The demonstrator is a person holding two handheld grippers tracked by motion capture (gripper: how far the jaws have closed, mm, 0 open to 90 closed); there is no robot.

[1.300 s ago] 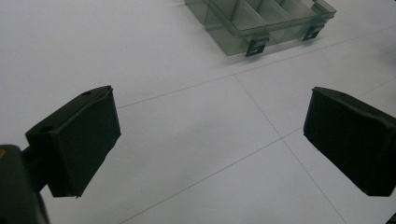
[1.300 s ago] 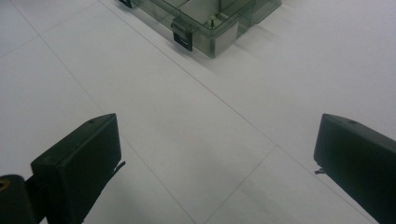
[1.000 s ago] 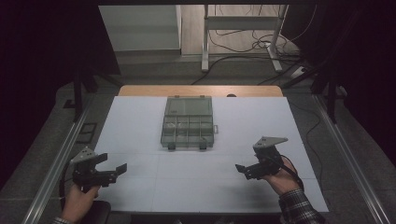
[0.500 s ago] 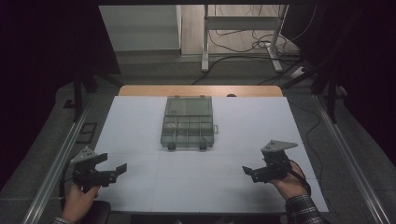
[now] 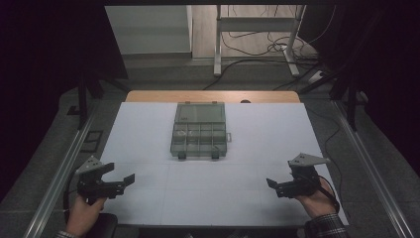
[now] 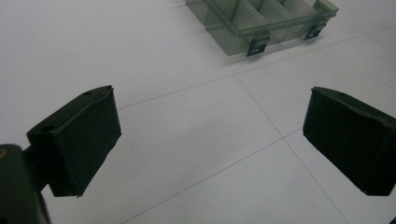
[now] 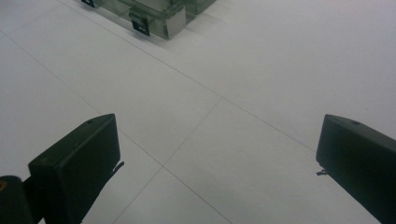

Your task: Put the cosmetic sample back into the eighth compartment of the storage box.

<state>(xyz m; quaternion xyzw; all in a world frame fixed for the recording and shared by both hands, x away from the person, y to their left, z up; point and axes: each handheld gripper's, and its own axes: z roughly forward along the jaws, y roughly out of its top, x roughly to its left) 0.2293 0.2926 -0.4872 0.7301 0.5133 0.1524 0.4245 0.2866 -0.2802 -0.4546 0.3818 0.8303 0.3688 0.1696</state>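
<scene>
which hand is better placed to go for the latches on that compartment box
Neither clearly. Both tongs, left and right, are open, empty and similarly far from the closed compartment box. Its two latches face the person, one toward each side.

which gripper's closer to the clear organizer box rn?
Roughly equal, left perhaps slightly nearer. The left gripper sits toward the near left corner of the white mat, the right gripper toward the near right corner. Both are open, well short of the organizer box, touching nothing.
</scene>
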